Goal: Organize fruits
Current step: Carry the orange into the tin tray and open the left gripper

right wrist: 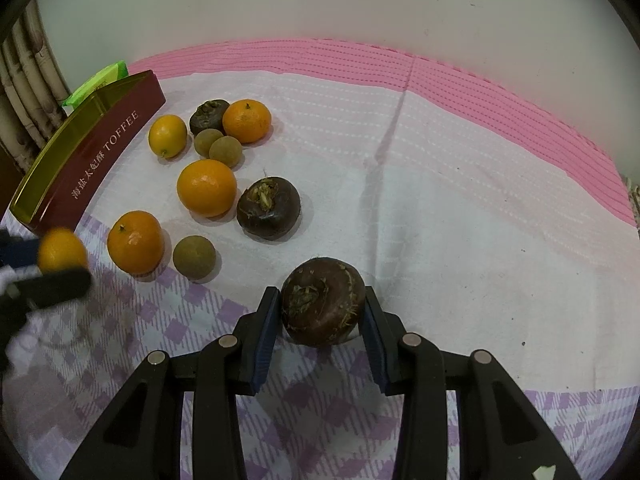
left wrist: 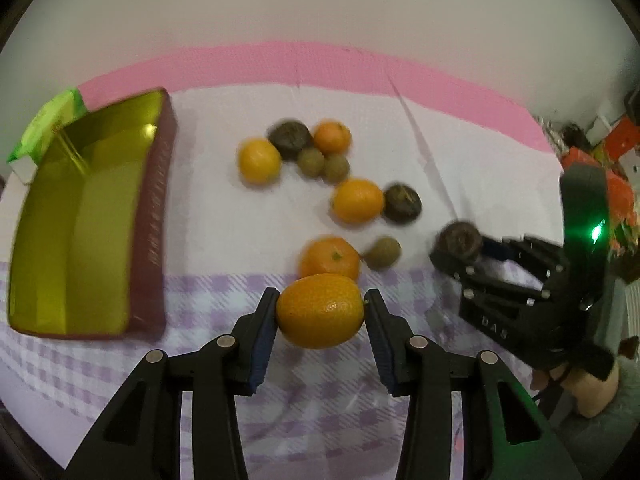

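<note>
My left gripper (left wrist: 320, 314) is shut on an oval orange fruit (left wrist: 320, 304), held just above the checked cloth. It also shows at the left edge of the right wrist view, where the left gripper (right wrist: 52, 268) holds the orange fruit (right wrist: 62, 250). My right gripper (right wrist: 322, 314) is shut on a dark brown water chestnut (right wrist: 323, 300) close to the cloth; the left wrist view shows this right gripper (left wrist: 460, 250) at the right. Loose oranges (right wrist: 206, 187), small brown longans (right wrist: 194, 257) and dark chestnuts (right wrist: 268, 208) lie between them. An open gold-lined toffee tin (left wrist: 154, 208) stands at the left, nothing in it.
A green packet (left wrist: 48, 124) lies behind the tin. A pink mat (left wrist: 320, 64) runs along the back against a pale wall. Red and orange clutter (left wrist: 616, 184) sits beyond the right edge. A hand (left wrist: 592, 388) holds the right gripper. Bare cloth (right wrist: 480, 240) spreads to the right.
</note>
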{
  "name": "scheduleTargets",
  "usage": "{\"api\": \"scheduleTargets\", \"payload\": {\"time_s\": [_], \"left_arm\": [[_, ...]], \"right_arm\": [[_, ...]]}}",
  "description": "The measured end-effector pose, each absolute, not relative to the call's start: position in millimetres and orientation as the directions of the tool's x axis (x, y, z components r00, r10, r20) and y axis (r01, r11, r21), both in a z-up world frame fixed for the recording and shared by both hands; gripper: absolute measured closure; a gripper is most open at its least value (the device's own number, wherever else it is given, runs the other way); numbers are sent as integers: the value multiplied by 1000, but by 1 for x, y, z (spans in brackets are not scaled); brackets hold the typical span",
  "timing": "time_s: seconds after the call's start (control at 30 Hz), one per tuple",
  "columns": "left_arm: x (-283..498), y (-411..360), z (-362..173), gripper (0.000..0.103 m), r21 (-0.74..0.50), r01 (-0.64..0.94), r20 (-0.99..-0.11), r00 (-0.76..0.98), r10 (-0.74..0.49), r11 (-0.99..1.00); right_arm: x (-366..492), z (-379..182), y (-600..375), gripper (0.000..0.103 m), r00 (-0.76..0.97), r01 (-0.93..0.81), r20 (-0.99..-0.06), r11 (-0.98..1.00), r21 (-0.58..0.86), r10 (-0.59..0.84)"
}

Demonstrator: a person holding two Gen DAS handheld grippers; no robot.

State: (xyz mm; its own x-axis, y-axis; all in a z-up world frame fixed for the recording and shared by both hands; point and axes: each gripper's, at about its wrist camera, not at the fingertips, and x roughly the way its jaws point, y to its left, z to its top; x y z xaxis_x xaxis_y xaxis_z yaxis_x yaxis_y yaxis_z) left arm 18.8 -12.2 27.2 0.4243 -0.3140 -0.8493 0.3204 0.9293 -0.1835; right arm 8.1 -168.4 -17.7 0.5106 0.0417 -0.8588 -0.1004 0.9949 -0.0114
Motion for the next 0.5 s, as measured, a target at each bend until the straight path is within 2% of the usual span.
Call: {"api": "scheduleTargets", "payload": {"time_s": [0.23, 0.5], "left_arm": [[47, 60, 42, 59, -98, 183, -841, 511, -180, 978], [79, 154, 25, 59, 10, 7, -873, 487, 5, 1000]], "right_arm": [[9, -17, -168, 66, 506, -99, -862, 995, -15, 37], [10, -17, -168, 66, 505, -90, -862, 996, -15, 33]]}}
